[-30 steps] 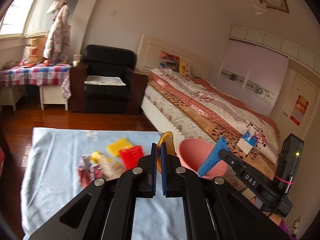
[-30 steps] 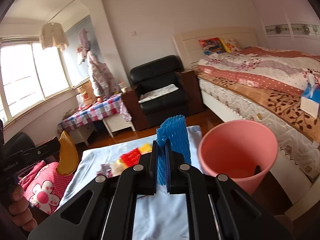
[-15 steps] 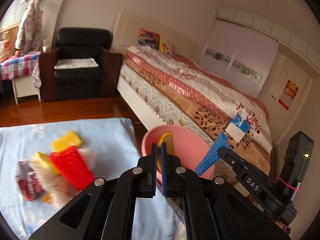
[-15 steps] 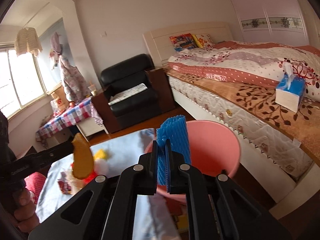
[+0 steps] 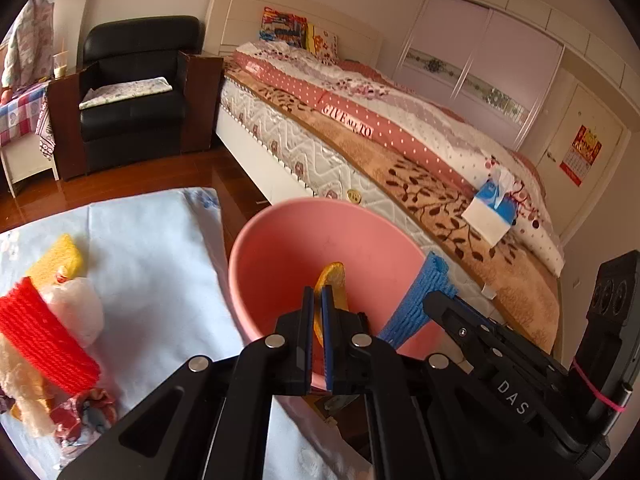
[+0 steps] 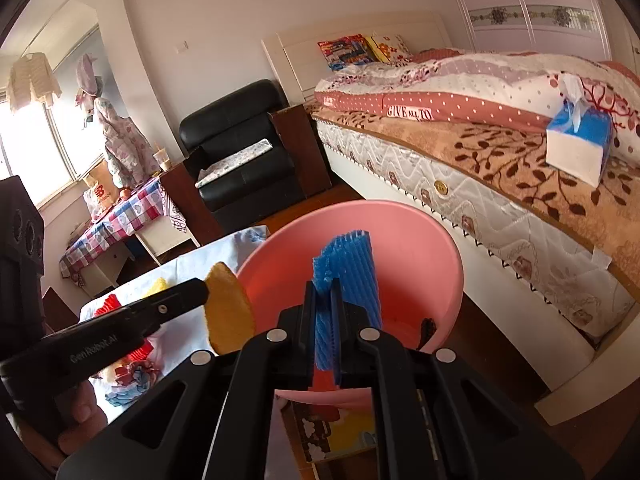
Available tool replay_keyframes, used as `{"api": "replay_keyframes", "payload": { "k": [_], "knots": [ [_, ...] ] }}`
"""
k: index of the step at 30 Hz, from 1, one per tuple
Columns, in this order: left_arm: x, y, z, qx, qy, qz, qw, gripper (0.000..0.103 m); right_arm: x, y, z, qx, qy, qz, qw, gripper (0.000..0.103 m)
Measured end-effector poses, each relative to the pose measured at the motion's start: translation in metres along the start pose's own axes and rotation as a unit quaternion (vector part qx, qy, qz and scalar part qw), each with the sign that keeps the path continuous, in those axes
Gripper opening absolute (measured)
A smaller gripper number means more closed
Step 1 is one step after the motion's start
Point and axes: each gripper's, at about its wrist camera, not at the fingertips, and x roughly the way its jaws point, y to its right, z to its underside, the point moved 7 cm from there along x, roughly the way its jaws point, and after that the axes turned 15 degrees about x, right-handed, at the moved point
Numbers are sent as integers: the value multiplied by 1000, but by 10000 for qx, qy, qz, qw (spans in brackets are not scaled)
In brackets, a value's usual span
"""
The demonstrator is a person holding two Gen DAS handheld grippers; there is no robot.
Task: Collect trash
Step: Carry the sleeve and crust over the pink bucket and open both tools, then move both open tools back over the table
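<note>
Pink plastic bin [image 5: 280, 272] sits directly below both claws: left claw [image 5: 318, 320] pinches orange peel [image 5: 334, 284], right claw [image 6: 325, 320] pinches blue foam netting [image 6: 348, 276].

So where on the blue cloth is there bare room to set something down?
Free: the cloth between the pink bin and the red and yellow foam nets. Crowded: the cloth's left edge, where the nets and wrappers pile up.
</note>
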Motion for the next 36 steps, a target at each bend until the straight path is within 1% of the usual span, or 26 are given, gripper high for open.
{"api": "replay_keyframes", "payload": {
  "k": [5,9,11,13,14,17,19,21,23,29,36],
  "knots": [
    [12,8,5,217,-76,-44,9997,3,9,9,4,53,-101,91,9999,7],
    [17,12,8,232,-87,-52,9997,5,13,15,8,102,-149,165,9997,7],
    [17,12,8,212,-71,-43,9997,14,16,18,10,132,-214,214,9995,7],
    [14,11,8,167,-62,-58,9998,31,18,21,11,191,-256,276,9991,7],
    [13,9,8,146,-53,-63,9999,33,19,22,12,233,-286,285,9989,7],
    [8,6,8,92,-28,-67,9999,34,20,24,14,318,-355,286,9985,8],
    [4,4,8,54,-22,-67,10000,35,20,24,15,327,-366,308,9983,15],
    [0,3,9,39,-10,-70,10000,36,18,24,15,316,-328,313,9985,27],
    [-4,2,10,40,-7,-61,10000,40,16,22,15,291,-296,326,9986,33],
    [-18,5,12,50,38,-56,10000,42,6,14,16,174,-264,282,9991,34],
    [-44,4,15,77,175,-72,9998,42,-8,-8,18,-29,-162,127,9998,34]
  ]
}}
